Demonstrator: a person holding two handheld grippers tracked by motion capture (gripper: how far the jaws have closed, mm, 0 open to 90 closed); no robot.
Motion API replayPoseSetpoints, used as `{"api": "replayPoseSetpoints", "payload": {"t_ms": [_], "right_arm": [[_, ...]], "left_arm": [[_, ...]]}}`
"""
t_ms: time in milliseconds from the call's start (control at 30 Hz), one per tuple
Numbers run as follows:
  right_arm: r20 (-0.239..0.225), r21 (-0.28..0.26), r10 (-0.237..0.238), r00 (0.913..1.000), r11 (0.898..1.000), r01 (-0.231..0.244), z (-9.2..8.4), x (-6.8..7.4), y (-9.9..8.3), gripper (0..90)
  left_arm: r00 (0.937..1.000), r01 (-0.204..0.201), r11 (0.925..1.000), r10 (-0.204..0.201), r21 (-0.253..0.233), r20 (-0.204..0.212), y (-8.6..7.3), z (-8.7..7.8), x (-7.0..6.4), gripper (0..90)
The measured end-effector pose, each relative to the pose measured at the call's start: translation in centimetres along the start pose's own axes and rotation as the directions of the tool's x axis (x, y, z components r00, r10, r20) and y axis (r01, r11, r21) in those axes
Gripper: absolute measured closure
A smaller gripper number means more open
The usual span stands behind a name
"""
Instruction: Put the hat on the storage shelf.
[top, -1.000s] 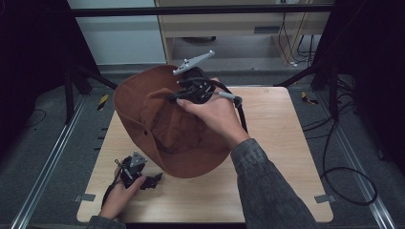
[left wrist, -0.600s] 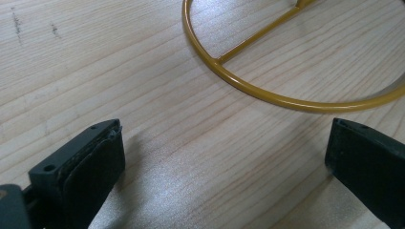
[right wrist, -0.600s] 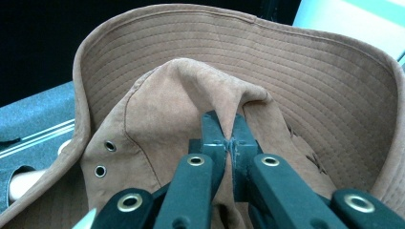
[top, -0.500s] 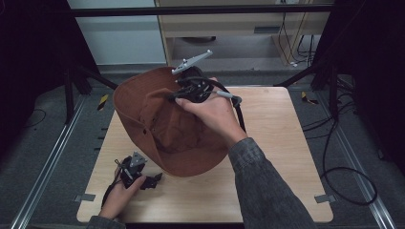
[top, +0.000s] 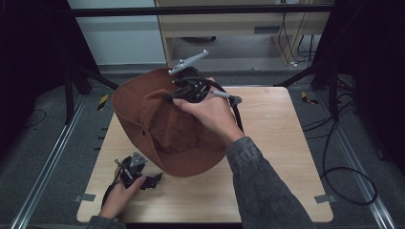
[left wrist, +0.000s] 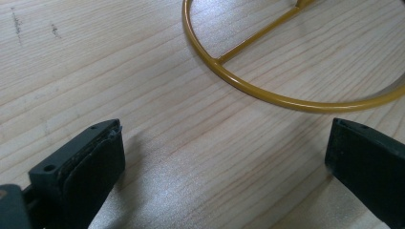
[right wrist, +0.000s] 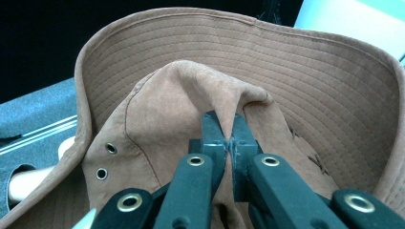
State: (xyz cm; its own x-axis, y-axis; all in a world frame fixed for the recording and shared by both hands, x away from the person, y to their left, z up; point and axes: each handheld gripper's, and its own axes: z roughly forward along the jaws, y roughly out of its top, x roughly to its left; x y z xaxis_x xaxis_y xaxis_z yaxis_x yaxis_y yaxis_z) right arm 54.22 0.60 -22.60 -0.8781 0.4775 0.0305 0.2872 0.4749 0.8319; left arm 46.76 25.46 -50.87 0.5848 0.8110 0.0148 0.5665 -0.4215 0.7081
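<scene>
A brown wide-brimmed hat (top: pixel 157 129) hangs above the left half of the wooden table (top: pixel 277 143). My right gripper (top: pixel 177 95) is shut on a fold of the hat's crown (right wrist: pixel 191 90), with the brim (right wrist: pixel 310 81) curving up behind it. Two metal eyelets (right wrist: pixel 106 160) show on the crown's side. My left gripper (top: pixel 152 180) rests low on the table near its front left corner, beside the hat's lower brim. Its jaws stand wide open with bare wood between them (left wrist: pixel 224 143).
A yellow metal ring with a cross bar (left wrist: pixel 267 93) lies flat on the table just beyond the left gripper's jaws. Dark frame posts and cables (top: pixel 344 143) surround the table. A cabinet (top: pixel 229 28) stands behind it.
</scene>
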Motion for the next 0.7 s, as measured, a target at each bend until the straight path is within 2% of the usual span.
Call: {"api": "replayPoseSetpoints", "payload": {"t_ms": [700], "right_arm": [[-0.006,0.051,-0.022,0.9997,0.998,0.023,1.3,0.5,-0.3,87.6]], "left_arm": [[1.0000,0.001,1.0000,-0.001,-0.001,-0.001,0.0,0.0,0.0,0.0]]}}
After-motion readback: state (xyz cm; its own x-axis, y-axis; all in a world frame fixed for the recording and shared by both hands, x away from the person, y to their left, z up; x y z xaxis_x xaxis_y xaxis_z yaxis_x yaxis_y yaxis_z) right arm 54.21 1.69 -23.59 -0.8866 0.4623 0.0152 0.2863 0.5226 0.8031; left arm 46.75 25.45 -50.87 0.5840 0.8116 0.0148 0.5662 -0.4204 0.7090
